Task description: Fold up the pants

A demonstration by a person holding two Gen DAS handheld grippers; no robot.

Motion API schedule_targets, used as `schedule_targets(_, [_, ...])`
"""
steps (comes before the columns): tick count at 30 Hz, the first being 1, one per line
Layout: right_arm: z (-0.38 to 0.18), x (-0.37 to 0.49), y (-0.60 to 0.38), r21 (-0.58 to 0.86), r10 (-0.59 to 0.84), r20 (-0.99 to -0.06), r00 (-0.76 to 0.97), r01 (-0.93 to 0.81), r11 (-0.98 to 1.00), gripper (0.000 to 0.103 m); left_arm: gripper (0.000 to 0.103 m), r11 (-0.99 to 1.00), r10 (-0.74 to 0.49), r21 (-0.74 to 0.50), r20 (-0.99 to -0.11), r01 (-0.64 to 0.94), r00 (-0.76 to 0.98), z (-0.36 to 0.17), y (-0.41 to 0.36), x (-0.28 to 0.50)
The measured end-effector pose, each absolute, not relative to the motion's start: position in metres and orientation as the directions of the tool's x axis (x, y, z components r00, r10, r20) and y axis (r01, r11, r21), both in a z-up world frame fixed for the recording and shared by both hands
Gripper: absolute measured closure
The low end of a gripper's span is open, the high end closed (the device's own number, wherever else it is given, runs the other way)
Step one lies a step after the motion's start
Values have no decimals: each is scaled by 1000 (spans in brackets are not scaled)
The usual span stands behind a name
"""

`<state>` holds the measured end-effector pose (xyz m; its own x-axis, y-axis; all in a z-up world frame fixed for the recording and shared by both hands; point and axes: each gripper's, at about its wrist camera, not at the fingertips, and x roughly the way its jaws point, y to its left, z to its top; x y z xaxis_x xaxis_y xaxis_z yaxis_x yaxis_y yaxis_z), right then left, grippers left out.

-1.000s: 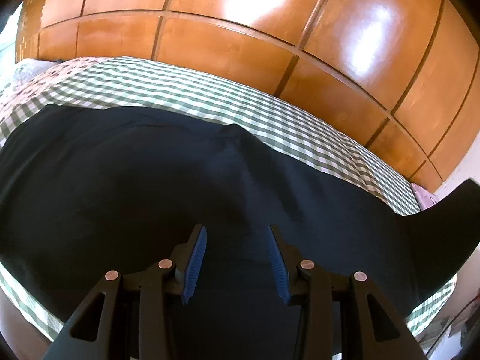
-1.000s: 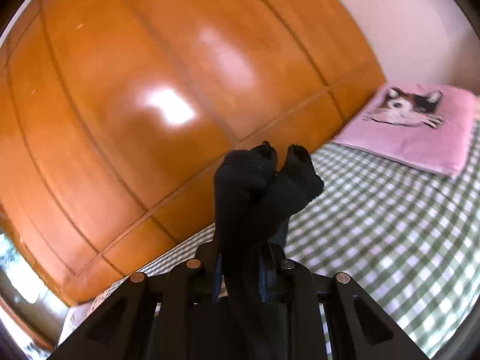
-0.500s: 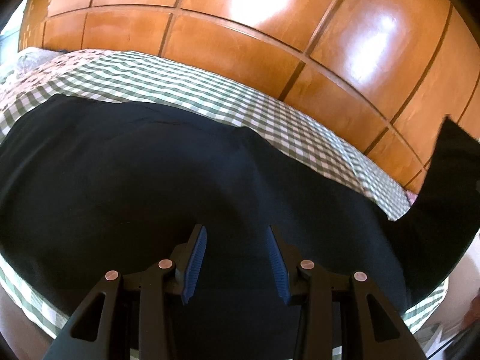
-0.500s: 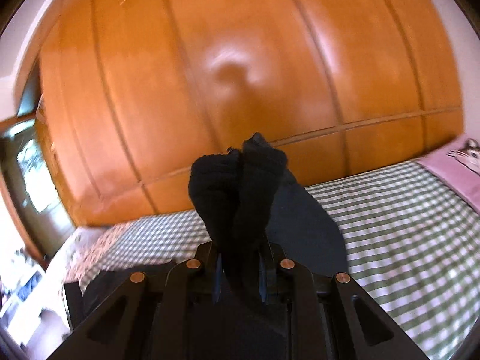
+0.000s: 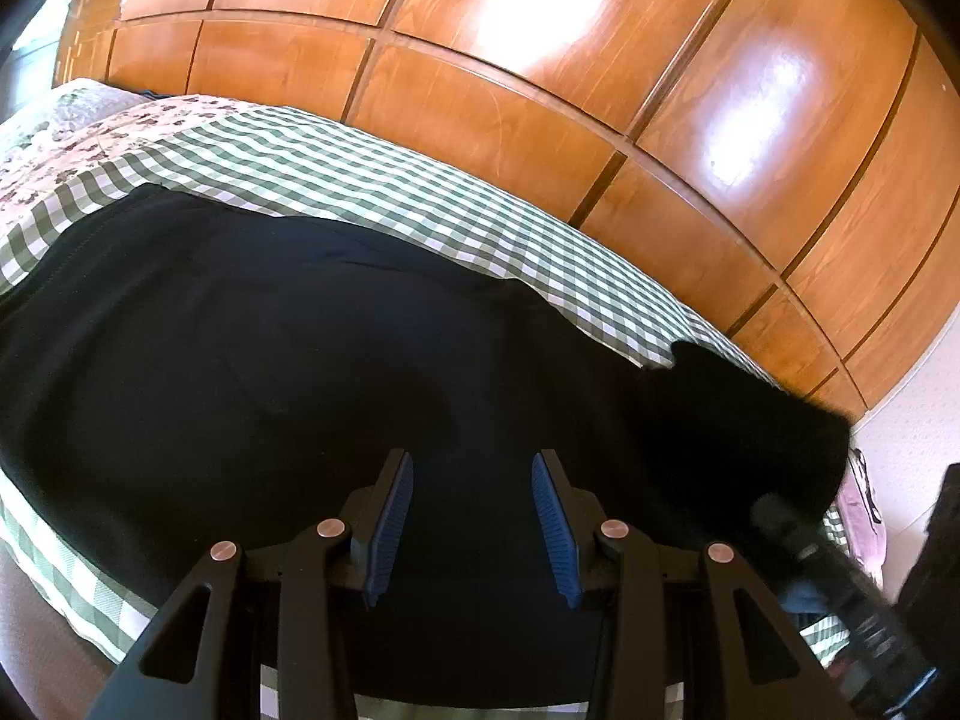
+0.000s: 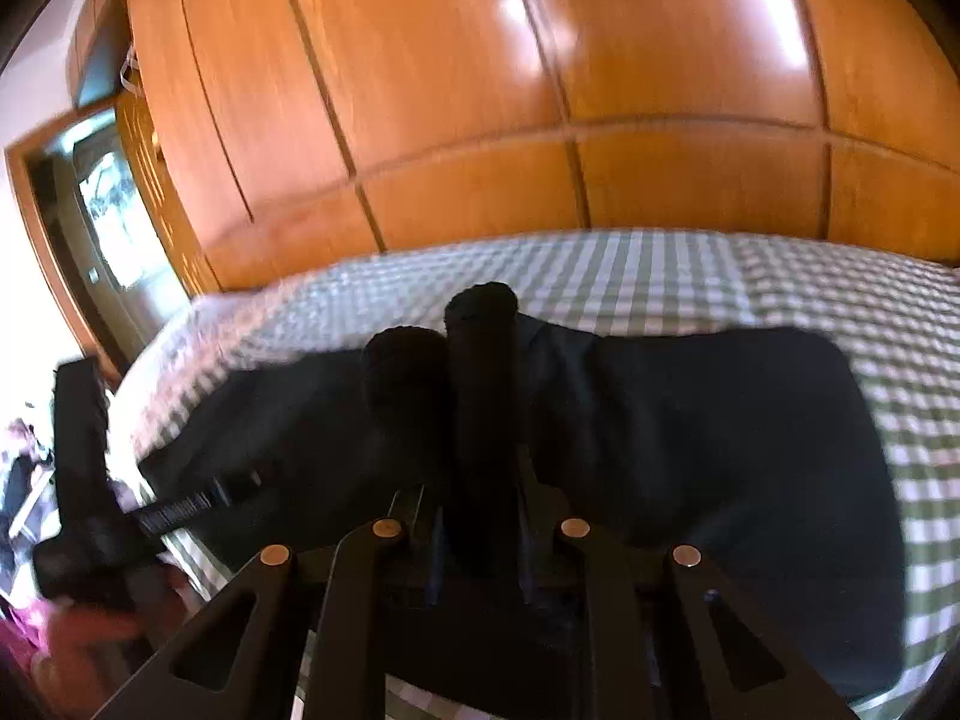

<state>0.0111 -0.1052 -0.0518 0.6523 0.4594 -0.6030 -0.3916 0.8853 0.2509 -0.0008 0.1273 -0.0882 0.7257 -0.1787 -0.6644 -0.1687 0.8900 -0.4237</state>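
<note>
While the right claw (image 6: 480,534) grips the black pants' (image 5: 300,360) cuffs (image 6: 474,348), left claw (image 5: 472,516) gapes empty; folding on the bed (image 6: 780,276) is judged half done.

Pants (image 5: 300,360) lie on bed (image 5: 360,180), wardrobe (image 5: 540,90) behind.

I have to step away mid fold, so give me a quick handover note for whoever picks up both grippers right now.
Left gripper: open, empty, over the middle of the pants.
Right gripper: shut on the bunched leg cuffs, held above the rest of the pants.
Pants lie across the checked bedspread.
Done: cuffs picked up.
Left: lay them down, release, finish folding.
</note>
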Motion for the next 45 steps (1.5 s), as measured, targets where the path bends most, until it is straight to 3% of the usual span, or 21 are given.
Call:
schedule_targets(7, [-82, 9, -103, 229, 446, -674, 588, -408, 884, 79, 61, 883, -219, -450, -651, -137, 726, -85, 124, 3])
schedule_targets(9, [-83, 7, -106, 243, 471, -664, 581, -428, 871, 74, 61, 882, -236, -456, -645, -118, 727, -83, 120, 4])
schedule_targets(14, [-79, -5, -116, 318, 573, -623, 533, -496, 808, 49, 61, 861, -332, -507, -613, -35, 717, -78, 109, 11])
schedule_targets(17, [-72, -19, -124, 335, 607, -606, 514, -527, 781, 49, 60, 822, -419, -570, -582, 19, 697, -77, 103, 15])
schedule_targets(21, [-56, -30, -159, 421, 652, -499, 571, -498, 758, 49, 49, 781, -497, -619, -533, 86, 685, -71, 92, 19])
schedule_targets(24, [-47, -26, -193, 418, 560, -480, 676, -385, 823, 49, 45, 755, -546, -642, -508, 129, 666, -67, 81, 25])
schedule_targets(27, [-46, -12, -219, 374, 440, -516, 735, -269, 888, 51, 45, 762, -570, -634, -562, 130, 599, -75, 64, 41])
schedule_targets(30, [-48, 5, -237, 370, 367, -543, 755, -177, 912, 60, 50, 808, -519, -586, -670, 51, 531, -92, 51, 52])
schedule_targets(31, [-50, 10, -243, 377, 355, -553, 754, -153, 913, 64, 61, 818, -505, -574, -693, 30, 515, -97, 48, 53])
schedule_targets(32, [-51, 15, -248, 387, 347, -559, 753, -133, 912, 70, 65, 819, -501, -573, -696, 23, 514, -100, 46, 53])
schedule_targets(33, [-51, 19, -251, 394, 348, -562, 750, -126, 910, 71, 66, 819, -500, -573, -693, 24, 520, -100, 46, 51])
schedule_targets(37, [-58, 35, -250, 394, 345, -595, 726, -110, 912, 74, 85, 839, -484, -542, -695, 55, 532, -98, 41, 47])
schedule_targets(41, [-64, 47, -245, 371, 315, -628, 711, -82, 925, 78, 87, 827, -496, -555, -642, 92, 585, -79, 50, 36])
schedule_targets(45, [-62, 46, -241, 405, 355, -600, 718, -110, 908, 78, 87, 846, -463, -524, -630, 98, 624, -69, 59, 26])
